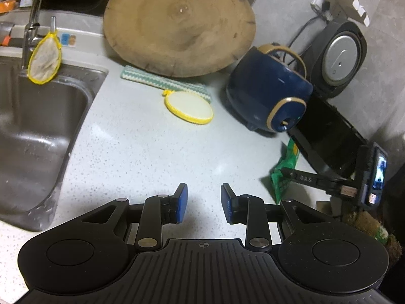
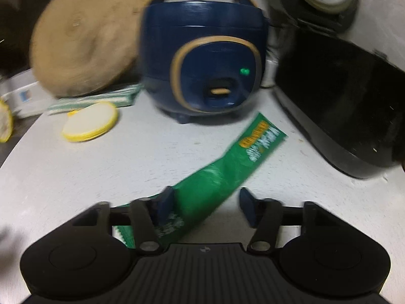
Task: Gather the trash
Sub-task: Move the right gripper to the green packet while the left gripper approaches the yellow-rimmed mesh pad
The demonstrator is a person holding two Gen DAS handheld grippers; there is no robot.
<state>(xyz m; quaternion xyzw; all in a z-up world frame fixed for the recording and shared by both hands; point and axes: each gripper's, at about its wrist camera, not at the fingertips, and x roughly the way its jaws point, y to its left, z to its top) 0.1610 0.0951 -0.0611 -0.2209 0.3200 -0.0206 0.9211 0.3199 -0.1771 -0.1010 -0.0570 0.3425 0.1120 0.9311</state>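
Note:
A long green snack wrapper [image 2: 222,169] lies flat on the pale counter in front of the blue rice cooker [image 2: 205,58]. My right gripper [image 2: 206,204] is open, its jaws wide on either side of the wrapper's near part; the left finger [image 2: 165,202] overlaps the wrapper. In the left wrist view the wrapper [image 1: 284,169] shows at the right with the right gripper's finger [image 1: 303,178] over it. My left gripper [image 1: 203,202] is open and empty above bare counter.
A steel sink [image 1: 38,131] with a tap is at the left. A round wooden board [image 1: 179,22] leans at the back over a striped cloth [image 1: 164,82]. A yellow-rimmed pad [image 1: 188,107] lies nearby. An open black cooker [image 1: 336,96] stands at the right.

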